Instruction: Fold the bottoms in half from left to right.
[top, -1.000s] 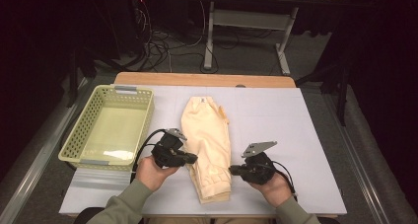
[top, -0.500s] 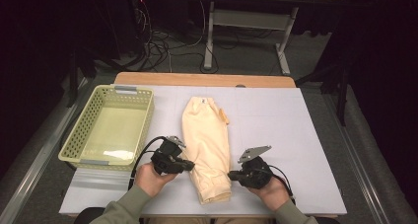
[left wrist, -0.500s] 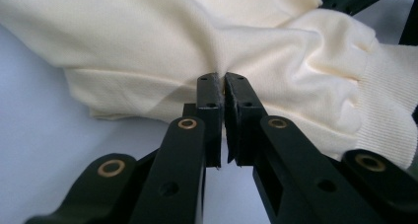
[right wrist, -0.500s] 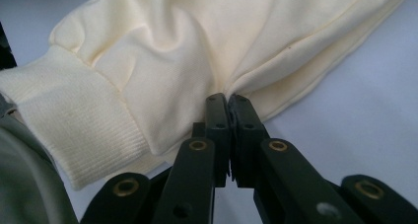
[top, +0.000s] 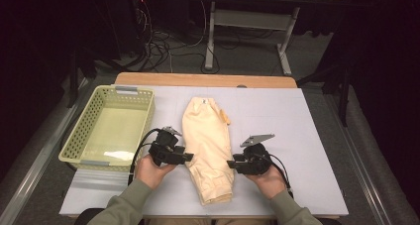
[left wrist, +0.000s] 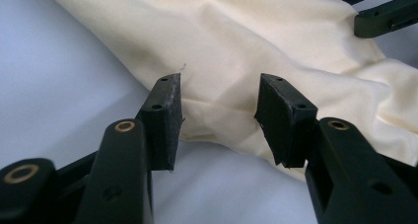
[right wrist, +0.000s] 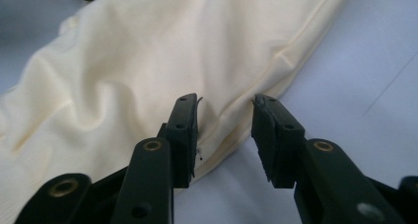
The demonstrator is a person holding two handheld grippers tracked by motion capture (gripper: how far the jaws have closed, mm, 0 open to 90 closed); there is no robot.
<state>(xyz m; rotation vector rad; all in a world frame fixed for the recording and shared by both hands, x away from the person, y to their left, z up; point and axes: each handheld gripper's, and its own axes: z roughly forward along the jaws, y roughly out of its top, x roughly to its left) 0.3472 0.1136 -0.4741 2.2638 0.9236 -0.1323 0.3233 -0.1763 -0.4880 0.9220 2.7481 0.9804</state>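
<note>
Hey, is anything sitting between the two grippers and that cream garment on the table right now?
Nothing visible. The left gripper and right gripper have just been opening, jaws apart at opposite edges of the cream garment, with only bare table beside them.

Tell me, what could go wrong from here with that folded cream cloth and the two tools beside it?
1. The left hand-held gripper and the right hand-held gripper have just been opening, with nothing pinched. Their pads sit close to the edges of the cream garment, so pulling away could snag it and spoil the fold.
2. The garment's near end lies close to the table's front edge; a nudge might slide it off.
</note>
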